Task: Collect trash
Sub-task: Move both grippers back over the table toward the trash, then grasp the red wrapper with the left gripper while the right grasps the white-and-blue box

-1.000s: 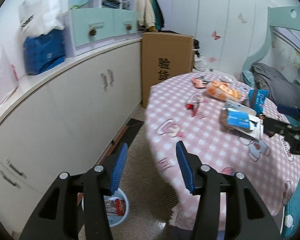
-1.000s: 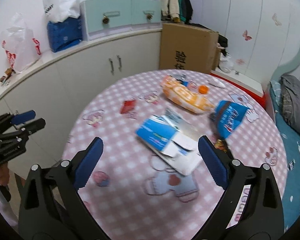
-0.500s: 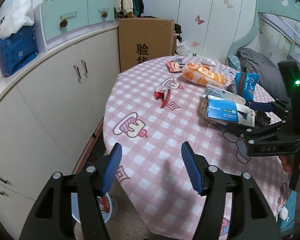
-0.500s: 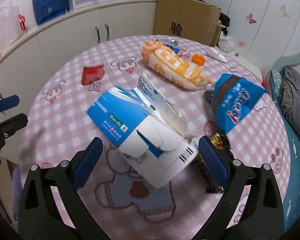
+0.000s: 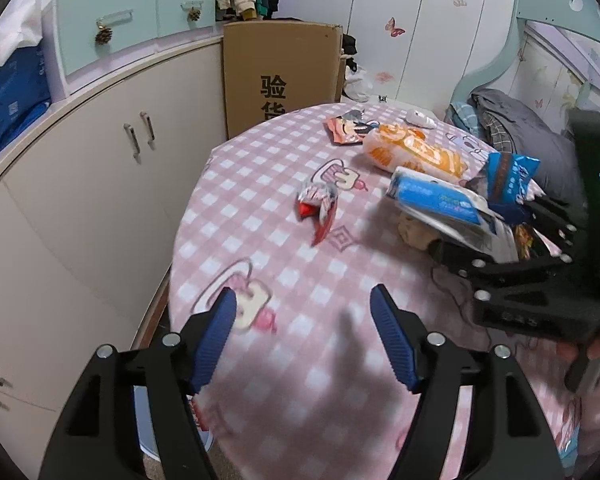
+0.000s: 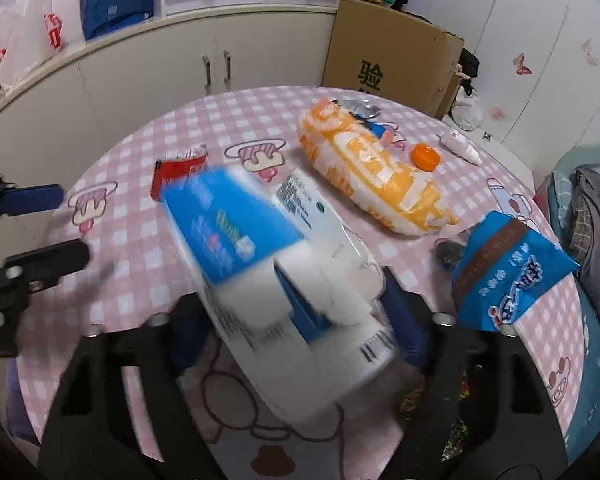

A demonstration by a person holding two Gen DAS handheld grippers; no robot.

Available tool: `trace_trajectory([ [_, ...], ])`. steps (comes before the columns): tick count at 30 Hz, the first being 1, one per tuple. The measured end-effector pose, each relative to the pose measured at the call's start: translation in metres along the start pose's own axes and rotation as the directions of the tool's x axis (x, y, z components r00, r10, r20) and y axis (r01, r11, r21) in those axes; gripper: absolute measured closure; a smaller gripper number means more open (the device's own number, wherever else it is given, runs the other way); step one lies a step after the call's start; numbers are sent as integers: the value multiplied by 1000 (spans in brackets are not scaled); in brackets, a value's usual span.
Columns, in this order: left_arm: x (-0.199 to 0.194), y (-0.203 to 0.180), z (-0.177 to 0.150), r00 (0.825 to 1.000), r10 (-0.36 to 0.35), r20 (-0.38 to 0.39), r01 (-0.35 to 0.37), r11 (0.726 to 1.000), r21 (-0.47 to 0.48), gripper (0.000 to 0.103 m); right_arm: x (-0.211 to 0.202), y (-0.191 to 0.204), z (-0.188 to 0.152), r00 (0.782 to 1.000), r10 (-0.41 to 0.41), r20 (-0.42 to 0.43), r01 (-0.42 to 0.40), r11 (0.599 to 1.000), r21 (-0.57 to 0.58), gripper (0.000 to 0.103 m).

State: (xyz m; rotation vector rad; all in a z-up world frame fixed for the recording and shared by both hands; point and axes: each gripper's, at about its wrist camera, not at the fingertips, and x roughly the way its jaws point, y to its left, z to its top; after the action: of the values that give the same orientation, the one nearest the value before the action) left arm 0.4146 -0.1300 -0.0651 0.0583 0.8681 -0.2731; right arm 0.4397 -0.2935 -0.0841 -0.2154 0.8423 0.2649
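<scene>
A: What covers the round surface (image 5: 284, 184)?
B: A pink checked cloth, with wrappers, an orange bag (image 6: 372, 168) and a blue bag (image 6: 508, 272) lying on it.
A: And the right gripper (image 6: 296, 320)?
B: Its fingers have just been closing around the blue and white box (image 6: 284, 272), though blur hides whether they press it.
A: The left gripper (image 5: 304, 340)?
B: Its fingers have just been opening, nothing between them.

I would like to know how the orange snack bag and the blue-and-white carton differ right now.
The orange snack bag lies flat and untouched on the checked tablecloth; the blue-and-white carton sits tilted between the right tongs, which have just been closing. The bag is soft and puffy; the carton is flattened cardboard. Both look like trash.
</scene>
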Motion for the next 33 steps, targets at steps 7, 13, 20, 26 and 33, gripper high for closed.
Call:
trace_trajectory([
  [7,23,-8,24,1000,-9,-3,9,1000,15,35,-11,-14,-4,998,67,-12,-66,995,69,34],
  [13,47,-10,39,1000,-29,-2,29,1000,11,58,-22,-29,-11,998,62,-11,-60,990,130,23],
  [20,48,1,37,997,-75,14,76,997,-28,92,-18,-28,-3,999,46,7,-46,993,108,42],
  [26,35,9,26,997,-67,24,68,997,-28,92,-16,-30,1,999,28,27,-32,987,161,83],
  [33,13,11,17,997,-58,50,59,998,-36,92,-30,-25,0,999,-4,54,-6,983,186,85],
])
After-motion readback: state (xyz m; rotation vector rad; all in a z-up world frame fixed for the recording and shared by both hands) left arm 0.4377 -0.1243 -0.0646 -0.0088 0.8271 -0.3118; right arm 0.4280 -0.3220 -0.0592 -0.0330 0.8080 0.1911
